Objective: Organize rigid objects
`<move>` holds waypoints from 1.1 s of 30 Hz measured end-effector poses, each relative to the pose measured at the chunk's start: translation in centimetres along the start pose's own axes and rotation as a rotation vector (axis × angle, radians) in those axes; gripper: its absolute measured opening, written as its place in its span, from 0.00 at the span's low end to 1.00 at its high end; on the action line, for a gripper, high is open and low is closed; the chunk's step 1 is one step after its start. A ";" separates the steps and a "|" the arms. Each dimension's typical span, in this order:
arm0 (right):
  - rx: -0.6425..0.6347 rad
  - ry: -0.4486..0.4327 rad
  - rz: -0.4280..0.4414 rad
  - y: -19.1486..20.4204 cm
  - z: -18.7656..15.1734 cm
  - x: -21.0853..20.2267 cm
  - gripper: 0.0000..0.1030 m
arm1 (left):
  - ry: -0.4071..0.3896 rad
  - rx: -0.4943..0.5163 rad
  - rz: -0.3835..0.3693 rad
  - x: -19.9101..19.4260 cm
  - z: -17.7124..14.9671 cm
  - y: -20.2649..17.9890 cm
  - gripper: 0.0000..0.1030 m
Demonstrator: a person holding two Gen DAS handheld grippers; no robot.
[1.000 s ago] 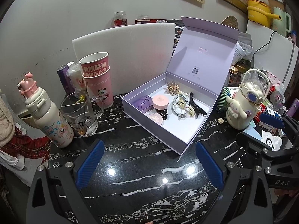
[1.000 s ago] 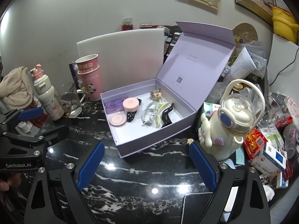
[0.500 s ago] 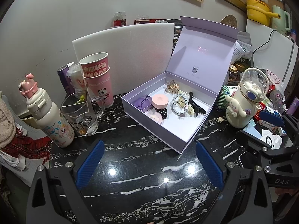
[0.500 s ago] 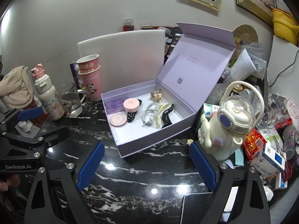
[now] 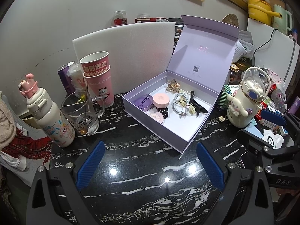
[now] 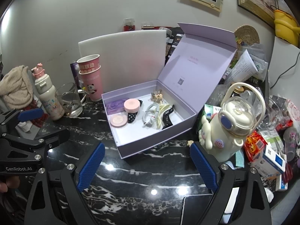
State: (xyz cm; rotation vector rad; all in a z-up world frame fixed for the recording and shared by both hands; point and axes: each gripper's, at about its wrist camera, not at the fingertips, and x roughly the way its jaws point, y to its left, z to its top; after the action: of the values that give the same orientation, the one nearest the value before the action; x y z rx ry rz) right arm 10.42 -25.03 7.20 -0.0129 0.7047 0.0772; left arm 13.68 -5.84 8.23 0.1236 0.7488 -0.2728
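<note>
An open lilac box with its lid raised stands on the black marble table. Inside lie a pink round tin, a purple case, a flat pink compact, a coiled white cable, a black hair claw and a gold clip. My left gripper is open and empty, short of the box's near corner. My right gripper is open and empty, in front of the box.
Left of the box stand stacked pink paper cups, a glass mug and a cartoon bottle. A white character bottle stands right of the box, amid packets and small boxes. A white foam board stands behind.
Both views have shifted only slightly, the box sitting a little higher in frame. Nothing was taken or let go; both grippers stay open.
</note>
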 end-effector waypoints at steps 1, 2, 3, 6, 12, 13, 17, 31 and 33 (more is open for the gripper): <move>0.000 0.000 -0.001 0.0 0.0 0.0 0.91 | 0.000 0.002 0.000 0.0 0.0 0.0 0.97; 0.000 0.000 -0.001 0.0 0.0 0.0 0.91 | 0.001 0.004 0.000 0.0 0.0 0.0 0.97; -0.001 0.000 -0.001 0.1 0.0 0.0 0.91 | 0.001 0.006 0.001 0.0 0.0 0.0 0.97; -0.006 0.003 0.000 -0.1 0.1 0.0 0.91 | 0.003 0.010 0.002 0.0 0.0 -0.1 0.97; -0.011 0.005 -0.001 -0.1 0.1 0.1 0.91 | 0.006 0.019 0.004 0.0 -0.1 -0.3 0.97; -0.013 0.005 0.000 -0.2 0.1 0.2 0.91 | 0.005 0.021 0.004 0.0 -0.1 -0.3 0.97; -0.013 0.006 0.000 -0.2 0.1 0.2 0.91 | 0.009 0.026 0.001 0.0 -0.1 -0.3 0.97; -0.012 0.016 0.005 -0.5 0.0 0.5 0.91 | 0.003 0.034 -0.013 0.1 -0.2 -0.5 0.97; -0.010 0.017 0.006 -0.6 0.0 0.5 0.91 | 0.002 0.034 -0.010 0.2 -0.2 -0.6 0.97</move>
State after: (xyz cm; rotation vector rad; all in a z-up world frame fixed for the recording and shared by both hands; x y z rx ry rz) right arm 10.88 -25.59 6.87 -0.0214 0.7208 0.0862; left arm 13.49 -6.39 7.98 0.1521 0.7474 -0.2948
